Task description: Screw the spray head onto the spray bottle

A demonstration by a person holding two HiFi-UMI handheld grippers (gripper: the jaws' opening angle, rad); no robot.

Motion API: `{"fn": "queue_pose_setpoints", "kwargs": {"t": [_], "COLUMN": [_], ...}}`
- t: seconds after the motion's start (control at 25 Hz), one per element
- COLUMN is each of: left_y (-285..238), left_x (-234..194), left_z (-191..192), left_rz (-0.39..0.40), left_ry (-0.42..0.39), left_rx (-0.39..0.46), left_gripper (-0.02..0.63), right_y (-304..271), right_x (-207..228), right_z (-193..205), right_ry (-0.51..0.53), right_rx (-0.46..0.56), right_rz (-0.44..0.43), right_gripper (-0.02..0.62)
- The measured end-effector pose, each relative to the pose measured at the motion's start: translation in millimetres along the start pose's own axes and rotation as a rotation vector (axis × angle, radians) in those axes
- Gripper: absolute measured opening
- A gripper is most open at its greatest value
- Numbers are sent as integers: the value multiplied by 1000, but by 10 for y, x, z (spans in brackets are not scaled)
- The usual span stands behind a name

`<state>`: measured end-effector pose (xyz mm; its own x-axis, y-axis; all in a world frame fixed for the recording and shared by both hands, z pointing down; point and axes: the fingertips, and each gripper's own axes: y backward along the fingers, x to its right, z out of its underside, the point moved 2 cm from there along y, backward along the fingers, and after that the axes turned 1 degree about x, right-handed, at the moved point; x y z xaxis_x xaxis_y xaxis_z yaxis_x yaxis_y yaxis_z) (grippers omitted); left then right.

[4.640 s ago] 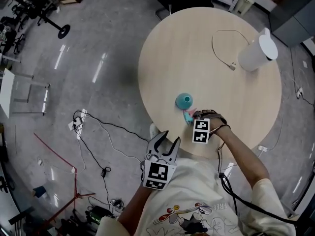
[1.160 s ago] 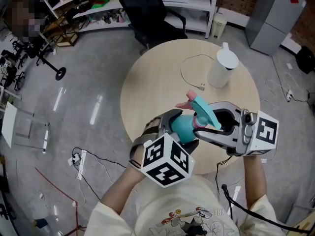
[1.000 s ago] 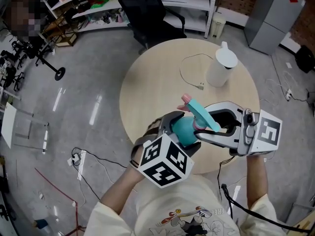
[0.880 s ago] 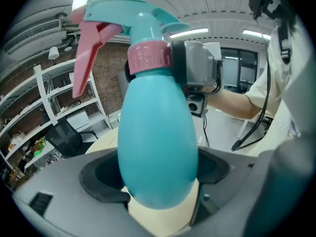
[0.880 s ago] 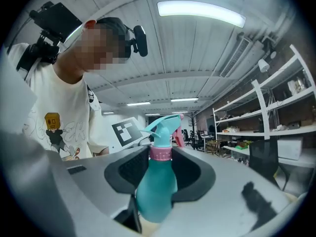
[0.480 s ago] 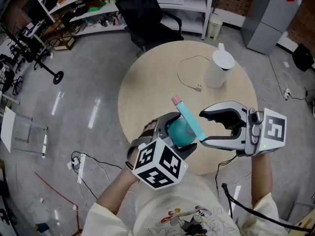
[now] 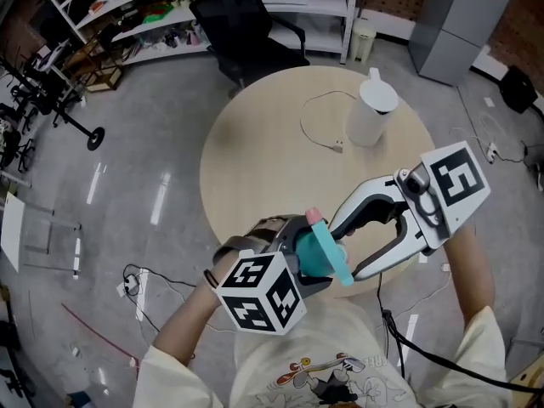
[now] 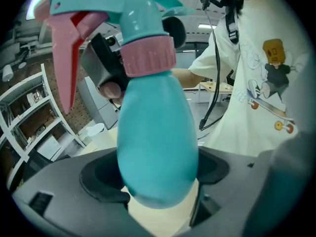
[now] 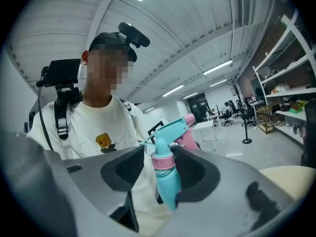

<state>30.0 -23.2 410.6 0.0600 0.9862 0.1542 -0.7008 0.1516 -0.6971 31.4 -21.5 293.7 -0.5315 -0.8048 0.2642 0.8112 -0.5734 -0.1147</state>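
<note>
Just spreading the right claw, pads clear of the teal spray head with pink trigger between them. Pinching the teal plastic spray bottle in the left claw over the round wooden tabletop edge; likely resetting the grip for a twist.

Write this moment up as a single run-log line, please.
left gripper: shut on spray bottle | right gripper: jaws just opened, astride pink collar, not gripping | spray head: seated on spray bottle

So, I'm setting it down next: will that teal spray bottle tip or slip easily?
Probably tippy: the spray head overhangs a narrow, rounded spray bottle, so a push may topple it. Its glossy surface looks slippery to grip.
</note>
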Motion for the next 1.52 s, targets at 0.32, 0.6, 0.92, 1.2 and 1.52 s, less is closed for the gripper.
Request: {"fn": "queue_pose_setpoints", "kwargs": {"t": [0.32,0.6,0.92,1.2,1.52], "left_y": [69,197,310,265,295], "left_x": [52,-10,-36,-26,-378], "left_z": [21,-235,-344,-213,-109], "left_rz": [13,64,-46,-64,-327], "left_ry": [23,183,184,229,349], "left_rx": [16,252,307,246,162], "left_gripper": [407,407,408,407,407], "right_y": [-131,-30,-17,45,59], "right_x": [25,75,-38,24,261], "right_z": [6,-237,-356,-65,-321], "right_ry": [22,87,231,251,200], "right_rx": [18,181,260,239,205], "right_rz": [1,93,137,126,381], "right_gripper": [140,138,137,137,135]}}
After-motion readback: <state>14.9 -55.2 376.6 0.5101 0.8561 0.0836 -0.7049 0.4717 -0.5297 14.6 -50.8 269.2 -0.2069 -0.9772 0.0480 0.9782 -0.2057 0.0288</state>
